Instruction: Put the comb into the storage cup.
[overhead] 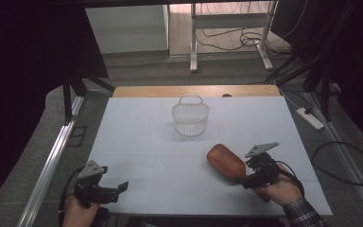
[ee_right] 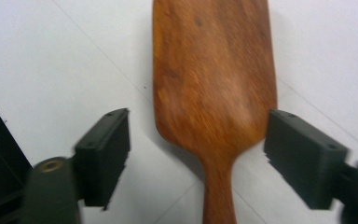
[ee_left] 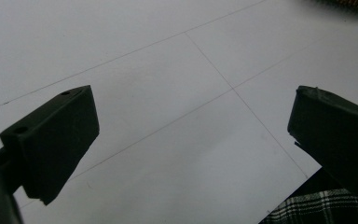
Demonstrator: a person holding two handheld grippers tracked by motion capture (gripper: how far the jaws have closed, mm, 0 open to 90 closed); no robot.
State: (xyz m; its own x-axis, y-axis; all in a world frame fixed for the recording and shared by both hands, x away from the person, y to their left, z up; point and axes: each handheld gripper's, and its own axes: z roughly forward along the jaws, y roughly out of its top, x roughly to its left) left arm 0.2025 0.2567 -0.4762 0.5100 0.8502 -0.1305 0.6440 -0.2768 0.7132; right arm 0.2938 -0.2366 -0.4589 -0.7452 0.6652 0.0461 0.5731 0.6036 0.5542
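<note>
A brown wooden hairbrush (overhead: 225, 161) lies back-up on the white table (overhead: 137, 142), right of centre, its handle pointing toward the near right. My right gripper (overhead: 246, 180) is at that handle end. In the right gripper view the brush (ee_right: 214, 79) runs up the middle, and my right gripper (ee_right: 200, 135) stands open with one jaw on each side of the brush's neck, a gap on both sides. My left gripper (overhead: 119, 188) rests near the front left edge. It is open (ee_left: 191, 116) over bare table, with nothing between its jaws.
A small white wire basket (overhead: 190, 116) with a handle stands upright at the table's far middle. A wooden strip (overhead: 194, 91) borders the far edge. A power strip (overhead: 310, 118) and cables lie on the floor at the right. A plaid sleeve (overhead: 302, 210) covers the right forearm.
</note>
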